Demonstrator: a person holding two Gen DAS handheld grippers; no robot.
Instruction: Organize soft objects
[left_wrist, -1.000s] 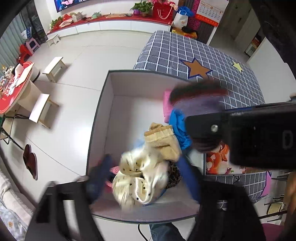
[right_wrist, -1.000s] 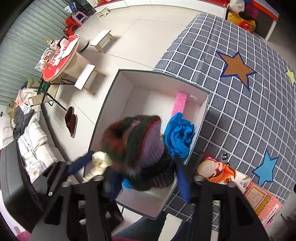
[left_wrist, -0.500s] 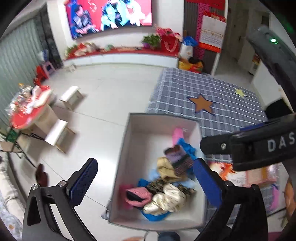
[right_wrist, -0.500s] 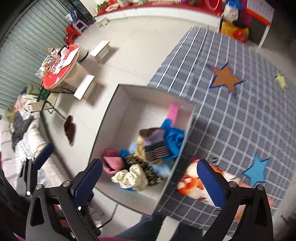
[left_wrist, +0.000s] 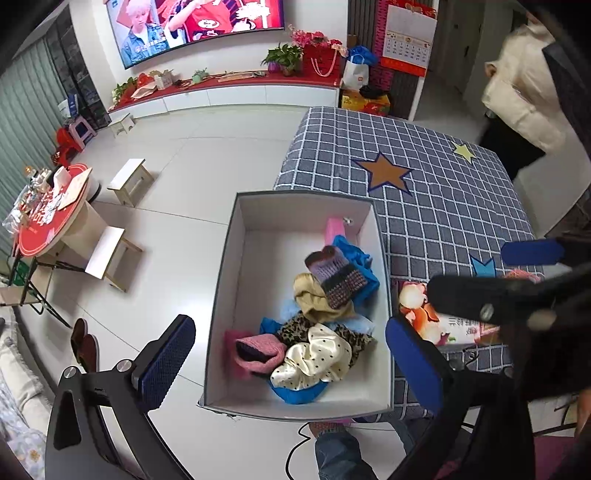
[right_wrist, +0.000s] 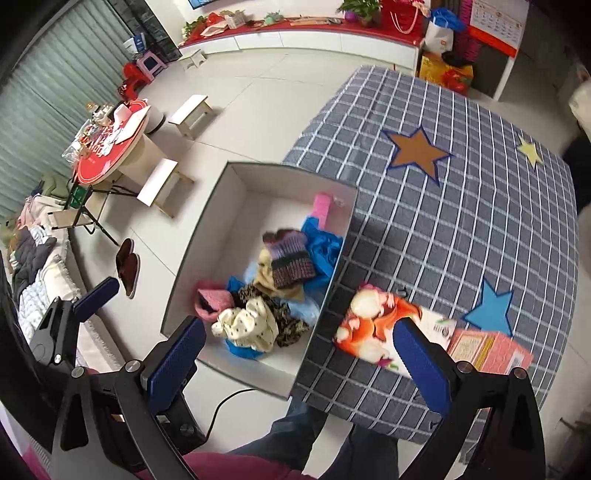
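A white open box (left_wrist: 229, 280) sat at the edge of a table draped in a grey checked cloth (left_wrist: 436, 206) sewn with brown, yellow and blue stars. Inside the box lay the soft objects in a loose heap: a striped knitted piece (left_wrist: 338, 275) on top, a tan cloth (left_wrist: 310, 301), blue fabric (left_wrist: 360, 258), a pink knit (left_wrist: 256, 354), a cream dotted satin piece (left_wrist: 314, 363) and a leopard-print one; a pink item leaned on the far wall. On the cloth just beside the box lay a colourful printed packet (right_wrist: 373, 325) and a pink carton (right_wrist: 487, 349).

The left gripper (left_wrist: 290, 363) hung above the box, its blue pads spread wide with nothing between them; its jaws had just been opening. The right gripper (right_wrist: 299, 363) likewise stood spread and empty, having just let go.

Beyond was pale tiled floor (left_wrist: 192, 166), small white stools, a round red-topped table (right_wrist: 110, 144), a pair of slippers, and a long white cabinet with a red top under a wall screen. At the far right stood what may have been a person in a pale coat, too distorted to be sure.
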